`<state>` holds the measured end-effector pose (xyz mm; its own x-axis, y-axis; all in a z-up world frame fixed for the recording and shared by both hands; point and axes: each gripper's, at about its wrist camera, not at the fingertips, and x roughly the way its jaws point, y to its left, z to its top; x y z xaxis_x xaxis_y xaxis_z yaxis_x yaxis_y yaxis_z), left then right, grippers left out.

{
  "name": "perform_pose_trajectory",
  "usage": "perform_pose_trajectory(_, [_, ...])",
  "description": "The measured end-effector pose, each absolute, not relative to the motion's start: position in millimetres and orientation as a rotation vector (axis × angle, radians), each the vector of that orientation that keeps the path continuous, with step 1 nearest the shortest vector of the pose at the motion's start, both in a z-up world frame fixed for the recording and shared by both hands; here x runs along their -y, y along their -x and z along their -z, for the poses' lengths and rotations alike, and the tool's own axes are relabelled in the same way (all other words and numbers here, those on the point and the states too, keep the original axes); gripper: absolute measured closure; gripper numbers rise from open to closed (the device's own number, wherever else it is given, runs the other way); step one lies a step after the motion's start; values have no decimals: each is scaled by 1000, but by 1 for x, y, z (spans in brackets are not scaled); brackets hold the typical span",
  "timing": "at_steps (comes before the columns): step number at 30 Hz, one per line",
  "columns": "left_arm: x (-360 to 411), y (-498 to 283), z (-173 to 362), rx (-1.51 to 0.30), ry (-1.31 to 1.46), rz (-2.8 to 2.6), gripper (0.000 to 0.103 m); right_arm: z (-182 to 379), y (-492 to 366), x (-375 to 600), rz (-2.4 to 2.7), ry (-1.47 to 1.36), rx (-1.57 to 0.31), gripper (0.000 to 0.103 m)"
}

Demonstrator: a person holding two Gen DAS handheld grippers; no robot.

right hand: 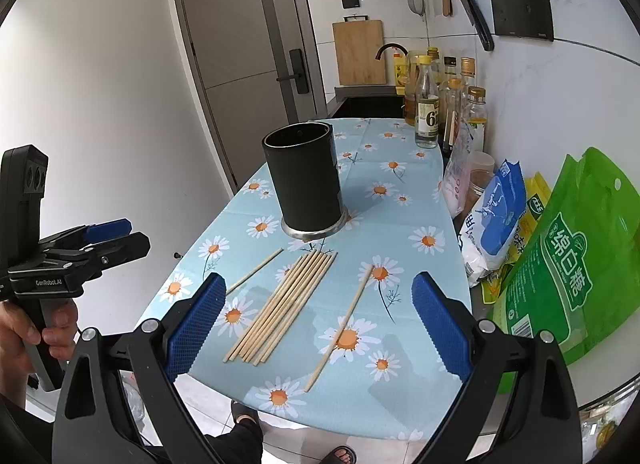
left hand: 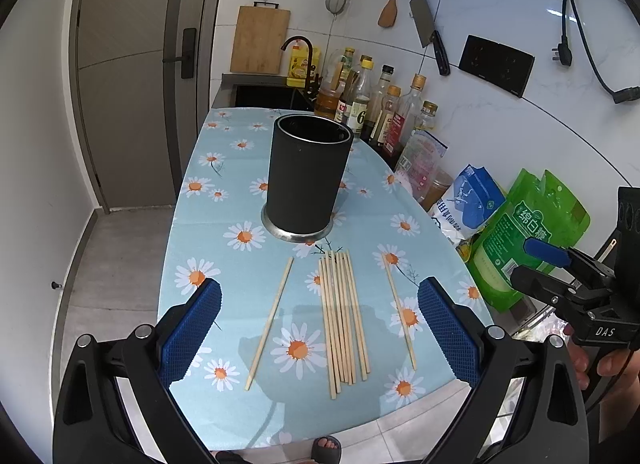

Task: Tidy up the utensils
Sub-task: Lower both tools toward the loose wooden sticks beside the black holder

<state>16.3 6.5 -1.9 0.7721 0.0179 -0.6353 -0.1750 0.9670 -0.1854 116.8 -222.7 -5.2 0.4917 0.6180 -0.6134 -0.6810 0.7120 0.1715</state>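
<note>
Chopsticks (left hand: 344, 316) lie loose by holder (left hand: 307, 174); L tool (left hand: 320, 328) & R tool (right hand: 316, 328) both wide, empty.

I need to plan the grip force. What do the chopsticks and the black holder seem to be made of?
Chopsticks: probably bamboo or light wood, pale tan and matte. Black holder: smooth matte body, plastic or coated metal; its shiny grey base ring looks like metal.
</note>
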Motion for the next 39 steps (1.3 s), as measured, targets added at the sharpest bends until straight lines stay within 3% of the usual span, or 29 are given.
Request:
perform_pose_trajectory(20, [-19,-44,7,-792,214,-15,7,11,-143,214,-718,11,-788,10])
perform_pose_trajectory(28, [-46,-72,27,-926,190,2,7,24,-176,197,-671,-24,-927,10])
perform_pose_trajectory(35, [-67,-89,49,-1062,197,39,7,58,-201,164,-565,111,-1100,11])
perform_pose_trajectory(39, [-64,-101,59,-1119,139,84,7,83,-219,145,-526,127,-1251,27])
